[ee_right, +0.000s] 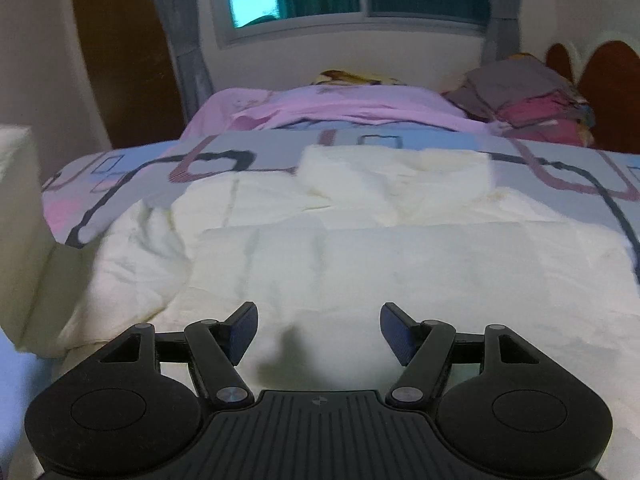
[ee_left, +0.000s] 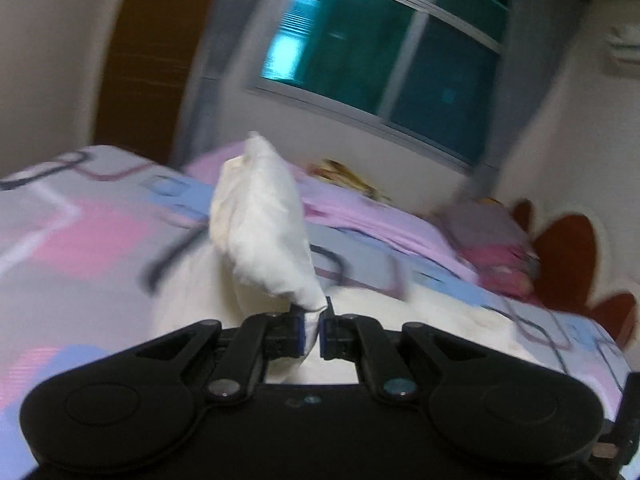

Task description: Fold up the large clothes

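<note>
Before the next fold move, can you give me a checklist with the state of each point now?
1. Left gripper shut on cloth: ok, a bunched piece of the white garment is pinched.
2. Lifted piece free of snags: cannot tell, the picture is blurred.
3. Right gripper open and empty: ok.
4. Garment under the right gripper lies flat: ok, few wrinkles.
5. Left side of the garment smooth: not ok, creased.
6. Collar end tidy: cannot tell.

Open air above the white garment [ee_right: 320, 264] spread on the bed [ee_right: 120, 172]. Pink blanket [ee_right: 320, 108] and piled pillows [ee_right: 532, 100] crowd the far side.
</note>
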Demonstrator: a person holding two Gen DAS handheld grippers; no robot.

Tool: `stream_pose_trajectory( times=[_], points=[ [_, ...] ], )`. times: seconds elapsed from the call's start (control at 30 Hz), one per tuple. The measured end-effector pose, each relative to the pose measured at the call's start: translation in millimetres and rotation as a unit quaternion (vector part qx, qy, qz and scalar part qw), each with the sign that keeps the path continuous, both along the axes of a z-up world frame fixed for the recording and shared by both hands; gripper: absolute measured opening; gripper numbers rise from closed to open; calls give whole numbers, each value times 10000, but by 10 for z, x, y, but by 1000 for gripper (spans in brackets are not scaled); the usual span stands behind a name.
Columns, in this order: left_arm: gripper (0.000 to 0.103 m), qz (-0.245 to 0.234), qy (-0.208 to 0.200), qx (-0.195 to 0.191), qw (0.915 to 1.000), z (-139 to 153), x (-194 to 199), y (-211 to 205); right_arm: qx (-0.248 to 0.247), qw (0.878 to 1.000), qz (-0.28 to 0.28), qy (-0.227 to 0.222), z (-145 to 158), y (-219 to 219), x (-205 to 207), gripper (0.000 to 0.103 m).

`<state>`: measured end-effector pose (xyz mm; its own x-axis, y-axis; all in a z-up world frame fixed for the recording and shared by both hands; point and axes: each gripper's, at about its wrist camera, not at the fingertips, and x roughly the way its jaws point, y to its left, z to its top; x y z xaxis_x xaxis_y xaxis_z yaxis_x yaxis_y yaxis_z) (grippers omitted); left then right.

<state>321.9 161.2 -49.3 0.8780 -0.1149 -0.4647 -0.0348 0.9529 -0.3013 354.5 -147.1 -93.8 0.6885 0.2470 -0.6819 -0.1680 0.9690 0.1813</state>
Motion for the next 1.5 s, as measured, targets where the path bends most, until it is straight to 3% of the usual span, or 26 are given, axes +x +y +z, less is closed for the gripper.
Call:
stream_pose_trajectory(
  times=[0.2,0.37,0.47,0.53,0.6,0.67,0.73,0.8,0.97,1.1,1.27,1.33,1.5],
  points=[
    [6,-1037,141,153,9944,-223,265,-860,-17,9995,-312,-66,69,-416,-110,68],
    [6,-1715,550,593,9819,-618,360,-1400,34,9986,-526,-17,76,-699,-178,68],
    [12,-1982,1012,1071,9690,-884,390,-1565,162,9982,-581,51,82,-785,-210,68],
    [21,-2031,1168,1198,9647,-975,376,-1566,264,9981,-552,52,101,-797,-211,68],
    [26,-2034,1136,1246,9645,-937,283,-1492,333,9983,-486,39,126,-784,-207,68],
    [36,-1978,1113,1253,9658,-881,261,-1421,422,9984,-378,39,139,-734,-173,68],
    [54,-1853,1037,1287,9687,-829,194,-1303,587,9979,-258,60,152,-657,-151,68],
    [60,-1681,940,1378,9715,-735,50,-1211,728,9971,-172,102,142,-575,-122,68],
    [64,-1238,906,1561,9757,-664,-134,-874,1026,9944,21,235,124,-381,-46,68],
    [65,-1118,1002,1364,9792,-643,-202,-713,1138,9930,134,284,149,-240,2,68],
    [67,-1760,995,908,9751,-599,-300,-806,1057,9936,290,289,171,-98,15,68],
    [68,-1879,898,900,9739,-551,-344,-855,1078,9933,276,321,165,-93,11,68],
    [69,-1327,853,1021,9822,-535,-374,-613,1290,9883,392,719,71,-38,23,68]
  ],
)
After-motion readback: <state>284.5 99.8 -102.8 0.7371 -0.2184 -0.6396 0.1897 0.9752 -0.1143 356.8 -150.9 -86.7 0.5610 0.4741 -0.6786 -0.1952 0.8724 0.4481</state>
